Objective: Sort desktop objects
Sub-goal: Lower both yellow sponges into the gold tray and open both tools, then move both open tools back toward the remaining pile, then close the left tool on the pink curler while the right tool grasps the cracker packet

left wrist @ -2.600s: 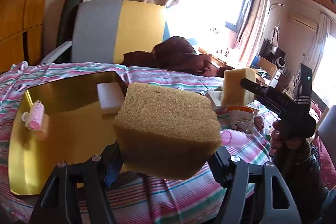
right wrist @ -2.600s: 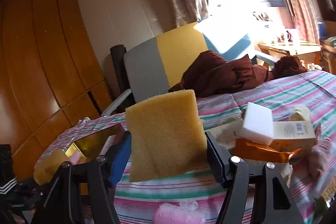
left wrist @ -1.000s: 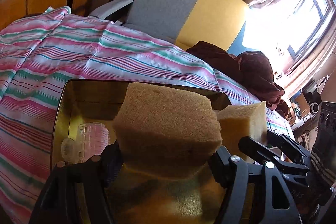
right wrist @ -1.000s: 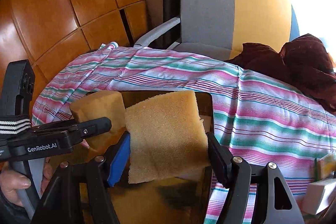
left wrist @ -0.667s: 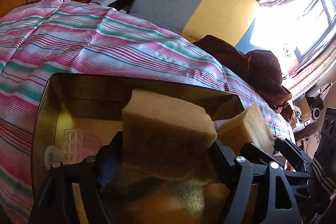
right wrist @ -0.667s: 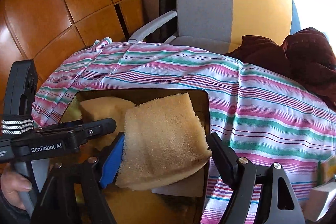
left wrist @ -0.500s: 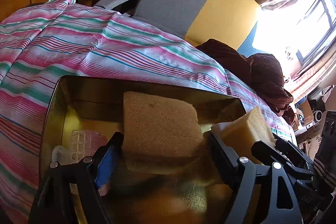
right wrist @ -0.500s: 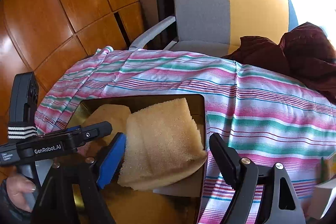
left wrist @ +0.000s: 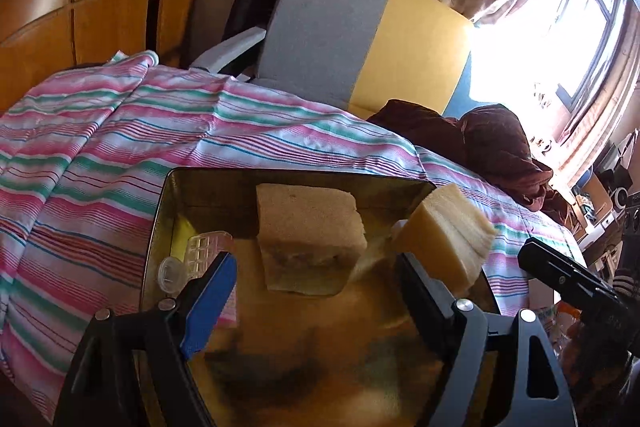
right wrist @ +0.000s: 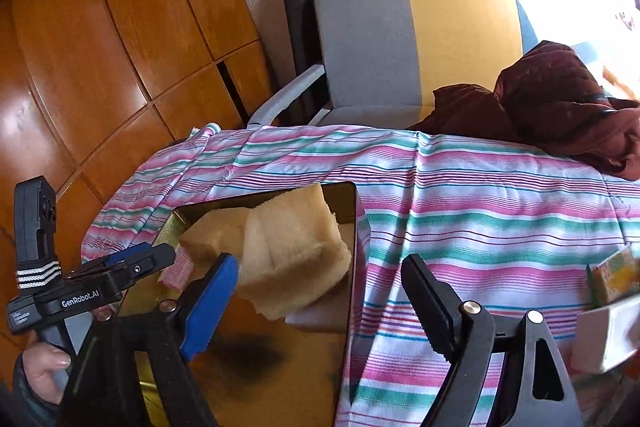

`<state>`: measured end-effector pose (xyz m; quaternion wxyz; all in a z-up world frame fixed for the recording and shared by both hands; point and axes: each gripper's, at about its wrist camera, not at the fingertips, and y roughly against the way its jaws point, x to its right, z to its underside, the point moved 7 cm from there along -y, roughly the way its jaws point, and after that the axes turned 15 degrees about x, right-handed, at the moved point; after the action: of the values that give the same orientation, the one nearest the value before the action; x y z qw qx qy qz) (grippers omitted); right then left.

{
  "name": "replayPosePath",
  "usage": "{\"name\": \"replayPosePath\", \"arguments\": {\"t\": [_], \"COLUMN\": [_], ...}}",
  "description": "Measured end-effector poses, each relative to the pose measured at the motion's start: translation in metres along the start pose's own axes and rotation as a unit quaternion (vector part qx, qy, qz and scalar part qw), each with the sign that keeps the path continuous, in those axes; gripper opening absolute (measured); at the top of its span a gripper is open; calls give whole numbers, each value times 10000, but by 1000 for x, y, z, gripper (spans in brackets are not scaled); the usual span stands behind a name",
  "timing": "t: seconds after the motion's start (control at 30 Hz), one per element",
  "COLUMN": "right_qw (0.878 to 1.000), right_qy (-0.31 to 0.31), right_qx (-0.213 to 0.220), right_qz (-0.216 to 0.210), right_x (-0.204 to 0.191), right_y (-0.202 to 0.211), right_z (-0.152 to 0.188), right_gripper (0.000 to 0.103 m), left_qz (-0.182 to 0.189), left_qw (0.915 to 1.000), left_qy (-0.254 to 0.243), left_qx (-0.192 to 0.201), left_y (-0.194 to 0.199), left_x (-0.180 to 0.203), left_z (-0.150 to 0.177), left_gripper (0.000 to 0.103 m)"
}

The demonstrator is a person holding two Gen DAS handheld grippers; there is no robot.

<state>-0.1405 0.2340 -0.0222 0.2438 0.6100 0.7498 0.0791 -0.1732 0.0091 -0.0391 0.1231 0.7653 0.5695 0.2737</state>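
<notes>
Sponges (left wrist: 310, 227) beside curler (left wrist: 204, 251), in tray (left wrist: 160, 219)

— What's in the tray (left wrist: 160, 211)?
— Two sponges: one (left wrist: 308, 235) mid-tray, the other (left wrist: 448, 247) by its right edge. A curler (left wrist: 204, 247) lies left.
— Behind?
— A chair (left wrist: 360, 39), past the cloth (left wrist: 100, 147).

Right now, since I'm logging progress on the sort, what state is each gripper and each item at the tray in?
Left gripper: open, fingers holding nothing.
Right gripper: open, holding nothing.
Darker sponge: lying free in the gold tray.
Paler sponge: tilted, propped over a white block at the tray's edge.
Pink roller: on its side in the tray.
</notes>
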Motion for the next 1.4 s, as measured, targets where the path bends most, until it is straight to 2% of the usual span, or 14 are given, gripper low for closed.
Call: {"name": "replayPosePath", "arguments": {"t": [0.13, 0.23, 0.33, 0.47, 0.63, 0.77, 1.0, 1.1, 1.2, 1.33, 1.4], "right_qw": [9995, 9979, 9940, 9862, 9720, 9607, 9420, 9288, 9112, 8970, 8916], "right_qy": [-15, -51, -227, -600, -1040, -1342, -1322, -1262, -1346, -1560, -1658], "right_qx": [276, 551, 811, 972, 1089, 1173, 1503, 1777, 1938, 1757, 1613], "right_qz": [158, 350, 694, 1199, 1804, 2126, 2694, 2997, 3376, 3744, 3893], "right_x": [21, 47, 84, 130, 180, 212, 245, 255, 270, 290, 299], "right_y": [43, 86, 132, 181, 228, 252, 281, 303, 322, 330, 328], "right_z": [9, 17, 26, 45, 72, 91, 102, 99, 100, 112, 120], "right_gripper": [86, 86, 88, 89, 89, 90, 90, 91, 96, 100, 100], "left_qz": [310, 707, 1272, 2022, 2690, 2865, 2649, 2421, 2303, 2295, 2328], "left_qw": [9985, 9941, 9861, 9677, 9356, 9266, 9296, 9304, 9324, 9387, 9417], "left_qy": [-386, -769, -1060, -1499, -2227, -2283, -2369, -2602, -2633, -2377, -2243], "left_qx": [213, 275, 166, -136, -520, -851, -981, -900, -908, -984, -936], "left_y": [28, 47, 58, 68, 72, 64, 52, 45, 35, 23, 20], "left_x": [34, 70, 113, 177, 252, 283, 309, 317, 320, 314, 308], "left_z": [8, 19, 35, 69, 125, 161, 197, 204, 208, 209, 206], "left_gripper": [83, 83, 83, 83, 83, 83, 87, 87, 87, 84, 74]}}
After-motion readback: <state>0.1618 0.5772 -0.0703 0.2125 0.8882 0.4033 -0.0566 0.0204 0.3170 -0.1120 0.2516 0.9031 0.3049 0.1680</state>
